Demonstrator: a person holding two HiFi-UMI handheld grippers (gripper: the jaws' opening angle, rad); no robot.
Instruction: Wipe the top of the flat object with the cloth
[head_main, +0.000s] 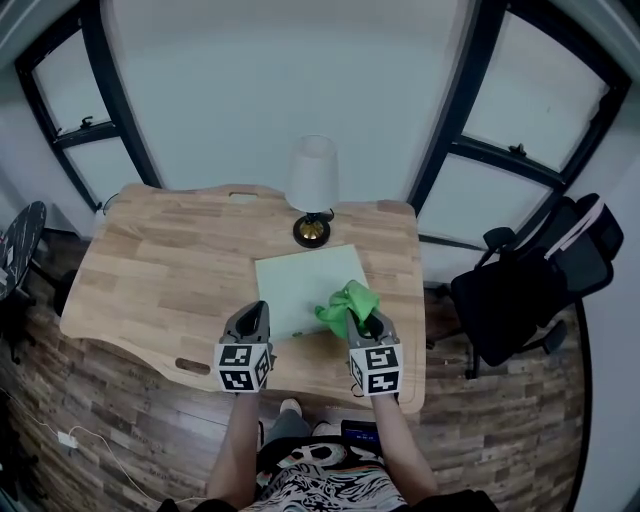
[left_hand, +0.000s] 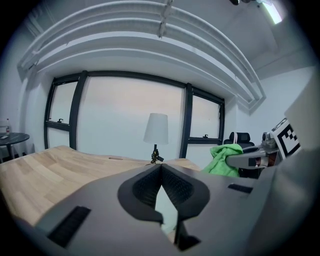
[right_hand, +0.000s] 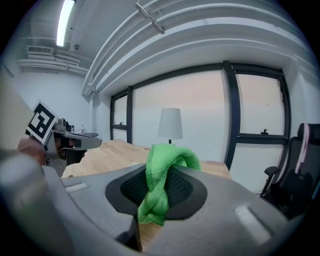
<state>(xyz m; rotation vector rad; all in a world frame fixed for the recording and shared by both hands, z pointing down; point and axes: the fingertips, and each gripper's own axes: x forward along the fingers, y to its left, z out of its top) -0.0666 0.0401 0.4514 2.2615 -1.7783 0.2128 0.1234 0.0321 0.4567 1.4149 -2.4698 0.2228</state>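
Only the head view takes in the whole pale green flat rectangular mat (head_main: 300, 280). It lies on the light wooden table (head_main: 150, 270), just in front of the white-shaded lamp with a black base (head_main: 313, 190). The crumpled bright green cloth (head_main: 348, 303) sits over the mat's near right corner, at the tip of the right gripper (head_main: 362, 320). The left gripper (head_main: 257, 310) is by the mat's near left edge.

The left gripper view shows its jaws pressed together with nothing between them.

The right gripper view shows its jaws clamped on the cloth, with a fold bulging above the pads and a tail hanging below.
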